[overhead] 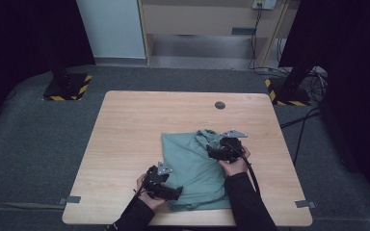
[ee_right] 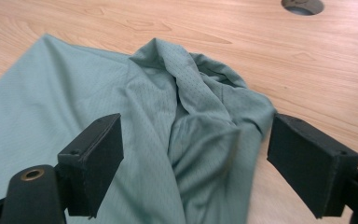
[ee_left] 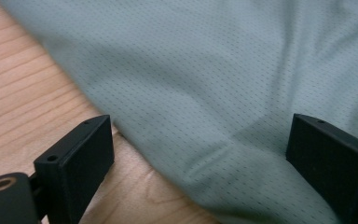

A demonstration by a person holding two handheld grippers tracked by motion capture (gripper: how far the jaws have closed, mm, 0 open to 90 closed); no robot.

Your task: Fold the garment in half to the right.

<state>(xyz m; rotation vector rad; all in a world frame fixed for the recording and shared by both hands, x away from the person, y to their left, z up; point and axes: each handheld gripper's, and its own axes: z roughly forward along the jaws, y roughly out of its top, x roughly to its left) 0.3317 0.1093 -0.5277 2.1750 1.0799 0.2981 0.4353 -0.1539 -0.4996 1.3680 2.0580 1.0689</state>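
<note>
A teal-green garment (overhead: 192,166) lies on the near right part of a pale wooden table (overhead: 139,125), partly folded. Most of it rests flat as a rough rectangle, so some folding looks done. Its far right corner is bunched into a crumpled mound of loose folds, and this part seems left to smooth or fold over.

The left tongs (overhead: 166,190), held in a person's hand, sit at the garment's near left edge. Seen from the left gripper view, the black jaws stand wide apart with the cloth edge between them, not pinched. The right tongs (overhead: 224,149) hover at the bunched corner. Seen from the right gripper view, their jaws are also spread wide on either side of the mound (ee_right: 200,116), gripping nothing.

The fabric is a thin sports mesh dotted with tiny holes, soft and matte, draping in shallow creases. The jaws are blocky, flat-faced black pads. The table has a smooth light wood grain and a round grey cable port (overhead: 219,105) near its far edge.
</note>
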